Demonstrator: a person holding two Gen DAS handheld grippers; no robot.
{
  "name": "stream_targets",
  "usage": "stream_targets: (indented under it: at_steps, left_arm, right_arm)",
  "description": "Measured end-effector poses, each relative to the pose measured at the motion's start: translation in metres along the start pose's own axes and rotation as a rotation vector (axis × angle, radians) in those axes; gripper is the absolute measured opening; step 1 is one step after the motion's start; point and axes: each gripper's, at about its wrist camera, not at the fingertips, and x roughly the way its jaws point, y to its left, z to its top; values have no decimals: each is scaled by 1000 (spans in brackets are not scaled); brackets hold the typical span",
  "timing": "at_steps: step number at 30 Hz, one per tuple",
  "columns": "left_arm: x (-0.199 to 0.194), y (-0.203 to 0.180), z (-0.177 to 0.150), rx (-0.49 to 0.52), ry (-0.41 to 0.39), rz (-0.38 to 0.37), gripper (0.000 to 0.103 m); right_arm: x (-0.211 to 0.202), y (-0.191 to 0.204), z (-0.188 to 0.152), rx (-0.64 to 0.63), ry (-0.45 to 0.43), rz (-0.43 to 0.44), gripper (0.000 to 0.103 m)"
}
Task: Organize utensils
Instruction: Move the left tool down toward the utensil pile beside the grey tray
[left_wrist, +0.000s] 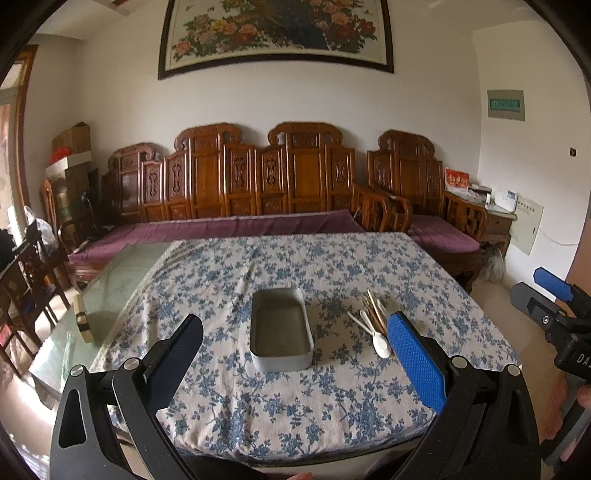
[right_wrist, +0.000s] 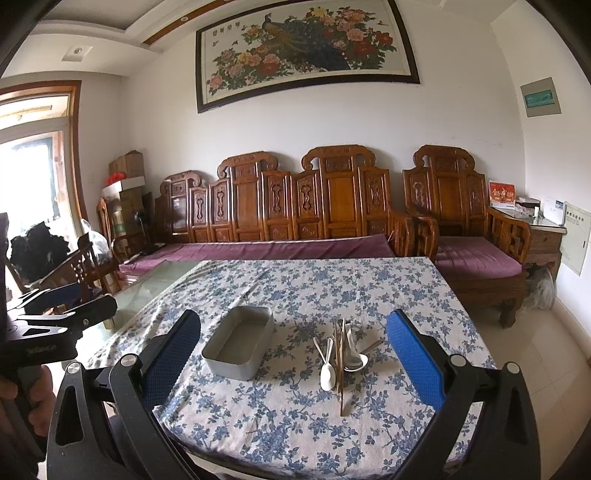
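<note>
Both tongs are hanging spread wide, gripping nothing: left tongs (left_wrist: 295, 354) and right tongs (right_wrist: 293, 350) are hovering over the near edge of the counter (right_wrist: 288, 435). Utensils (right_wrist: 341, 354) are lying in a loose pile right of the tin (right_wrist: 240, 343), not touching it, long axes running mostly near-to-far. White plastic spoon (right_wrist: 327, 371) is pointing its bowl toward the camera; thin wooden chopsticks (right_wrist: 342, 384) are lying alongside. Tin is rectangular, round-cornered, dull grey metal, sitting empty, long axis running away from the camera. Blue floral cloth is covering the counter.
</note>
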Motion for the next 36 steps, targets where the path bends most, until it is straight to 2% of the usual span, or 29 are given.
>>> stream_targets:
  at_steps: [4,16,19,21,24,28,34,36]
  left_arm:
    - [26,0,-9,7,52,-20,97]
    - [100,-23,-27,48,166,-79,97]
    - [118,-34,-31,66,190,-93,97]
    - [131,-41,-33,76,211,-107,97]
    - [149,-50,-38,83,238,-126,97]
    - [178,-62,-47,91,286,-154,97]
    - [220,-80,-62,122,354,-171,97]
    - [233,-86,-67,131,377,-174,96]
  right_arm:
    - [24,-11,-12,0,43,7,100]
    - [101,-47,-33,-40,168,22,86]
    - [127,-59,-41,-46,224,24,76]
    - [152,-68,-50,-57,277,28,62]
    - [183,-80,-67,-75,349,34,52]
    - [219,-99,-89,-83,422,29,49]
    - [258,-125,-103,-64,480,40,49]
    - [273,-130,-106,-61,499,59,45]
